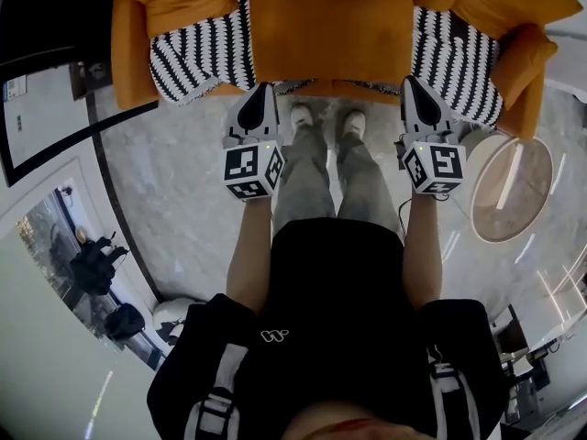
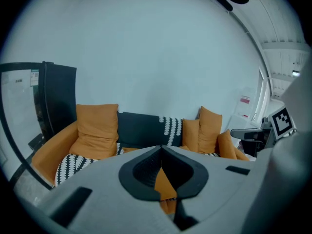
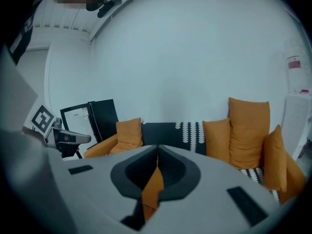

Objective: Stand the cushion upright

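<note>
A big orange cushion (image 1: 330,30) lies flat on the seat of the orange sofa (image 1: 133,53), straight ahead of me in the head view. My left gripper (image 1: 263,90) hovers at the sofa's front edge by the cushion's near left corner, shut and holding nothing. By the near right corner, my right gripper (image 1: 412,84) is likewise shut and empty. In the left gripper view the jaws of the left gripper (image 2: 161,150) meet, with only a sliver of orange showing below them. The right gripper (image 3: 157,152) looks the same in its own view.
A black-and-white patterned blanket (image 1: 197,49) drapes over the seat and back. Other orange cushions stand upright at the sofa's ends (image 2: 97,126) (image 3: 248,128). A round white side table (image 1: 509,186) stands at the right, a black cabinet (image 2: 56,99) at the left. The person's feet (image 1: 326,119) are close to the sofa.
</note>
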Demonstrator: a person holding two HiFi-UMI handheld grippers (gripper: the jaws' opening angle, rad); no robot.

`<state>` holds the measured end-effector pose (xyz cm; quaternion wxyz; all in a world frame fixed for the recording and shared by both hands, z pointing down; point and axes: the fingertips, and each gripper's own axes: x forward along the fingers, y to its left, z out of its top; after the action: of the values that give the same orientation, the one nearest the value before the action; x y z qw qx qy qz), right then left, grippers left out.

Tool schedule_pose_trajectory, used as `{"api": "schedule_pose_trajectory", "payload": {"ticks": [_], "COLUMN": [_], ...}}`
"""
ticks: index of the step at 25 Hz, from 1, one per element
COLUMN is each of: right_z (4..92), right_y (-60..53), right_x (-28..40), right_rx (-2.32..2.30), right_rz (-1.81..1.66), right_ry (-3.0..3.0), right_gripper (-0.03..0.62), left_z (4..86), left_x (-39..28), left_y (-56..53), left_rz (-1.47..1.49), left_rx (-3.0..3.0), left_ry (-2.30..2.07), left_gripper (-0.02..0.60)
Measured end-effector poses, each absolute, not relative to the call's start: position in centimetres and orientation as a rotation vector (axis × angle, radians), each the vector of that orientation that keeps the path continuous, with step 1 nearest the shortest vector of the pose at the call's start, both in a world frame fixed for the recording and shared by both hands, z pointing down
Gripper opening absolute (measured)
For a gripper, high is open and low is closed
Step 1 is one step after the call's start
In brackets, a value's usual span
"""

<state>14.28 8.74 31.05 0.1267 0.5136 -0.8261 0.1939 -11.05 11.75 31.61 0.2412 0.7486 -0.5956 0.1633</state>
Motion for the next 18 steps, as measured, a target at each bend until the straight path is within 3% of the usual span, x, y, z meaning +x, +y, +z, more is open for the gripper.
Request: {"api": "schedule_pose_trajectory", "payload": {"ticks": [18], "right_z": [46.0], "right_y": [12.4], "right_x": [17.0], "right_rx": [1.414], "right_rz": [0.811], "right_ry": [-2.189], "right_gripper": [0.011], "left_z": [46.9], "left_x": [-15.4], "left_y": [14.6], "left_rz": [0.658], "left_rx": [1.944], "left_ry": [-1.461], "left_gripper": [0.01]}}
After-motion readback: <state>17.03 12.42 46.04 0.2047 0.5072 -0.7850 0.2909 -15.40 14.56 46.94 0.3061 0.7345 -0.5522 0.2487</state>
